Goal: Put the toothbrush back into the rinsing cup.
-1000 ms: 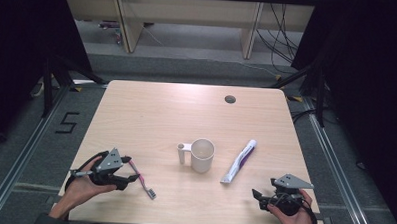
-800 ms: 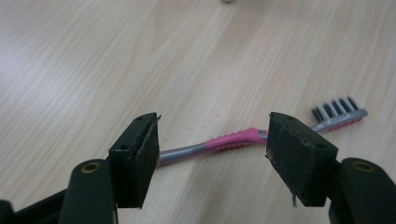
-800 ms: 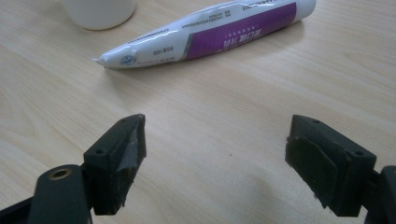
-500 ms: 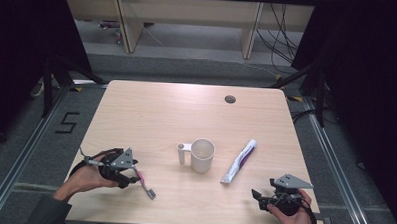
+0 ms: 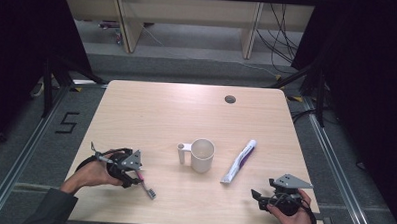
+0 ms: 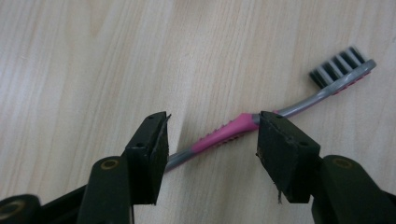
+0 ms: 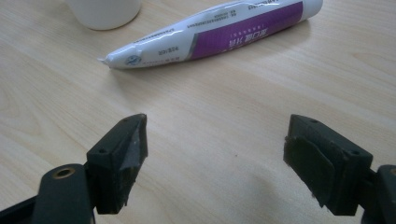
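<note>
- Left gripper (image 5: 134, 177) at the table's near-left corner, low over the toothbrush (image 5: 145, 184). Jaws have just been closing and now straddle the pink-and-grey handle (image 6: 219, 135).
- Left gripper view: one pad (image 6: 152, 149) sits over the handle's grey tail end, the other pad (image 6: 285, 149) at the pink-to-grey neck. Gap still visible either side, so no squeeze yet; can't tell if a pad edge touches.
- Toothbrush lies flat on the wooden table (image 5: 151, 115), bristle head (image 6: 341, 70) pointing away from the left gripper, towards the near edge in the high view.
- Right gripper (image 5: 263, 199) rests at the near-right corner, jaws wide apart, nothing between them.
- Toothpaste tube (image 5: 239, 161), white and purple, lies flat beyond the right gripper, well apart from it.
- White mug (image 5: 201, 154) upright mid-table, between toothbrush and tube, handle towards the toothbrush side.
</note>
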A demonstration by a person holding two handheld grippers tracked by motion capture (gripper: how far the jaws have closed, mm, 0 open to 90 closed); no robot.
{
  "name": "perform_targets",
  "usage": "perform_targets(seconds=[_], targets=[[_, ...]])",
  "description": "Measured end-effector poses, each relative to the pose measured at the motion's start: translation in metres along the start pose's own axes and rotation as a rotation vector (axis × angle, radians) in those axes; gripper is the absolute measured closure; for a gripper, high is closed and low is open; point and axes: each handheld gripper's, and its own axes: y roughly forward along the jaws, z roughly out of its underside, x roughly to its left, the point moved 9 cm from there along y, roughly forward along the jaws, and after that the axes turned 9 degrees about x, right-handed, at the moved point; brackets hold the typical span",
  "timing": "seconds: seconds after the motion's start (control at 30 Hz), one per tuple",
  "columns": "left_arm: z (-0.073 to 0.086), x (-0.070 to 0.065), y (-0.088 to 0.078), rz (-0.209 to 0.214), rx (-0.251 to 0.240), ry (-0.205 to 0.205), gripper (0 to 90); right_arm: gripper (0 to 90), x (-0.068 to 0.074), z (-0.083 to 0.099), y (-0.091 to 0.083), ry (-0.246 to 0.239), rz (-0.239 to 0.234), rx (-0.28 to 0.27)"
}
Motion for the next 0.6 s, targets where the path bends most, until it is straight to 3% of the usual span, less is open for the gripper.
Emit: perform_targets(seconds=[0.03,0.07,0.33,0.6], targets=[[0.0011,0.0005,0.0008,0.002,0.009,-0.001,43.4,22.3,0.0,0.0,0.0,0.0,0.0,0.0],[0.0034,0.0016,0.0024,0.007,0.024,0.006,43.6,22.3,-0.0039,-0.0017,-0.0002,-0.038,0.02,-0.014],[0.0078,0.0037,0.0049,0.02,0.051,-0.013,47.9,22.7,-0.0038,-0.0018,0.0001,-0.042,0.019,-0.014],[0.0109,-0.0029,0.0024,0.05,0.083,-0.033,63.7,22.9,-0.0033,-0.0018,0.0004,-0.041,0.014,-0.014]])
